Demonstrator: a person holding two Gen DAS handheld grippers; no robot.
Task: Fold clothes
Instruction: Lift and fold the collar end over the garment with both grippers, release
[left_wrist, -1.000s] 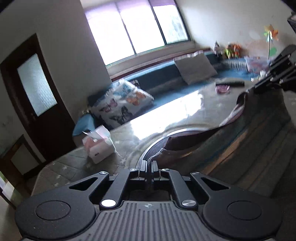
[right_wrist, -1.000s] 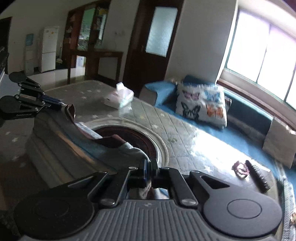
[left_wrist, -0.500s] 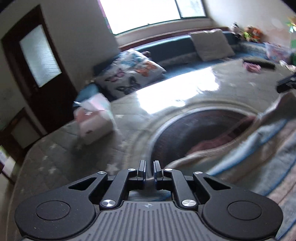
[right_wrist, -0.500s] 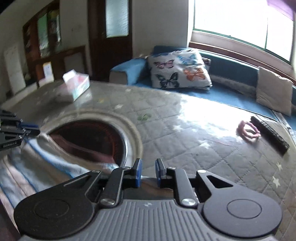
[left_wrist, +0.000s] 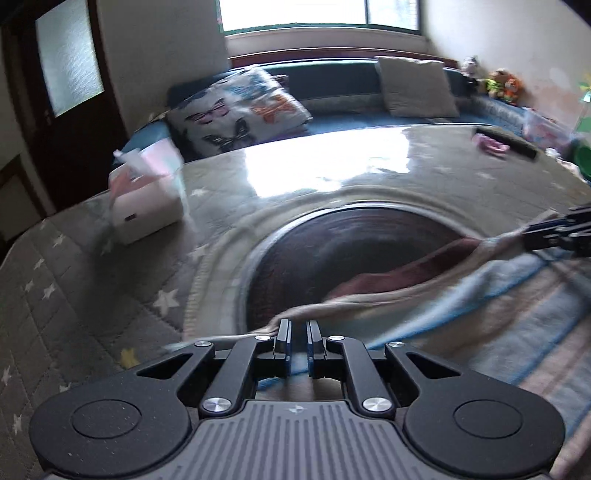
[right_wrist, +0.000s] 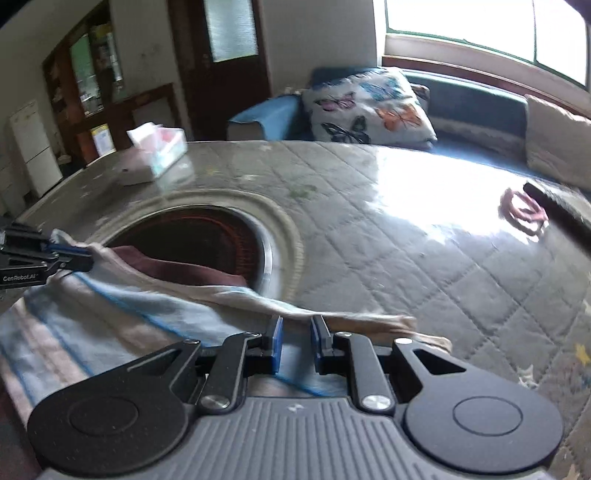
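I am lowering the striped garment (left_wrist: 461, 314) onto the quilted surface (left_wrist: 92, 295): a second ago it was hanging up between my two tongs as a raised sheet with both pairs pinched tight on its edge, and now it is lying low and nearly flat, its far edge draped over the dark round inset (left_wrist: 332, 251) in the surface. My left tongs (left_wrist: 298, 345) are standing a narrow gap apart, and my right tongs (right_wrist: 297, 341) are parted a little wider; cloth is passing between each pair, but I cannot tell whether either is still gripping it or only resting over it. I am judging this as the laying-down end of a fold, with the grip easing off. The left view is showing my right tongs side-on at the far corner of the cloth, plus the soft toys (left_wrist: 498, 79) along the window seat. The right view is showing my left tongs side-on with cloth bunched at their tips, a loose tail of fabric (right_wrist: 388, 325) trailing right, and the tissue box (right_wrist: 159, 155) with the cupboards (right_wrist: 92, 74) behind it.
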